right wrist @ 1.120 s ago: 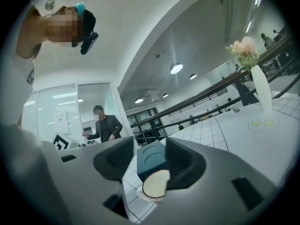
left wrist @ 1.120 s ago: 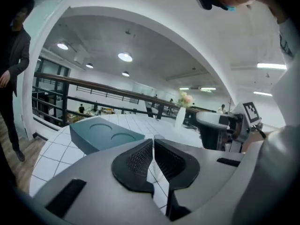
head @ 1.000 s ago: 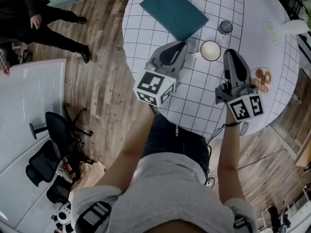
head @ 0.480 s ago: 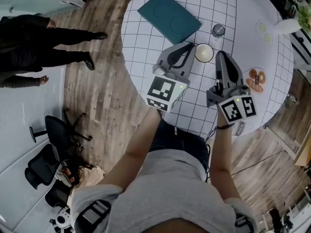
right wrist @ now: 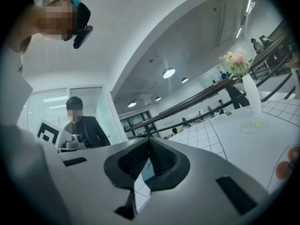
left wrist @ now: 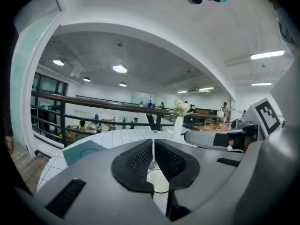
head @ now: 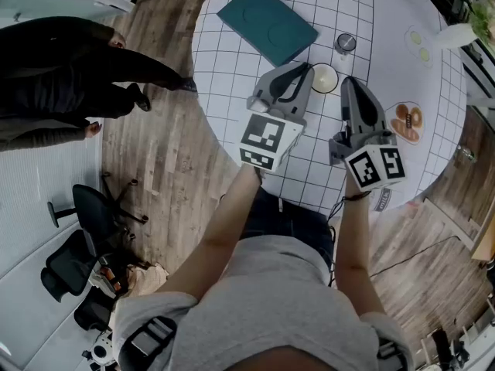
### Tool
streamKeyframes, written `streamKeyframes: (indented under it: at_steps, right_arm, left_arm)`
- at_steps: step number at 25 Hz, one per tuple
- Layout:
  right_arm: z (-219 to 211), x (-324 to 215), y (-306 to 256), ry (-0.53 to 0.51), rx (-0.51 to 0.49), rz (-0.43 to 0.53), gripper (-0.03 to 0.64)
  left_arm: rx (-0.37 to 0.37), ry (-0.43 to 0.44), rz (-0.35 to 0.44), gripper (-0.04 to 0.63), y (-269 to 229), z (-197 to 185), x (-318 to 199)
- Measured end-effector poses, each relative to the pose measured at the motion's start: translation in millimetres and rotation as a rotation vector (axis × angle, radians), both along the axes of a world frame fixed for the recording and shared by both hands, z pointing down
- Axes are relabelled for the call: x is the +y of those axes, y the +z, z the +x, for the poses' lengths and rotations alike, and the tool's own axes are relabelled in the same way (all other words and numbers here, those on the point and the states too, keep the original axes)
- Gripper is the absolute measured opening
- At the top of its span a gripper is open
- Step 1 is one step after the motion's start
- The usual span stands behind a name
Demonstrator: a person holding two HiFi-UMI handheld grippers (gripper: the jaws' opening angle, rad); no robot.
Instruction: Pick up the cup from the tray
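A white cup stands on the gridded white table, off the teal tray that lies further back to the left. My left gripper is shut, its tips right at the cup's left side; the left gripper view has the cup showing below its closed pads, with nothing between them. My right gripper is shut and empty just right of the cup. In the right gripper view its pads meet, and a bit of the teal tray shows under them.
A small glass stands behind the cup. A round mat with orange shapes lies to the right, and a vase of flowers at the far side. The table's edge is near me. People and office chairs are on the wooden floor at left.
My left gripper has moved to the right and a little up, from beside the tray's corner to the cup's side. The right gripper has stayed. A person on the floor has walked closer.
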State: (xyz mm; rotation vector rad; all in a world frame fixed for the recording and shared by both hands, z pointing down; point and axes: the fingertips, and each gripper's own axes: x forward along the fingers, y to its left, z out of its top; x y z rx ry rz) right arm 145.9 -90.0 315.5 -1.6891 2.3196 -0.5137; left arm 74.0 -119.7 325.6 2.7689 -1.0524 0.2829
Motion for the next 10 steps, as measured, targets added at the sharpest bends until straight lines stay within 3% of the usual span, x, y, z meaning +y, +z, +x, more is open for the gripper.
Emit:
streamKeyframes:
  at_steps: [10]
  right_arm:
    - [-3.6,-3.4,-3.2,0.035,0.012,0.006,0.008]
  left_arm:
    - [-0.015,0.051,0.017,0.020,-3.0,7.3,-3.3]
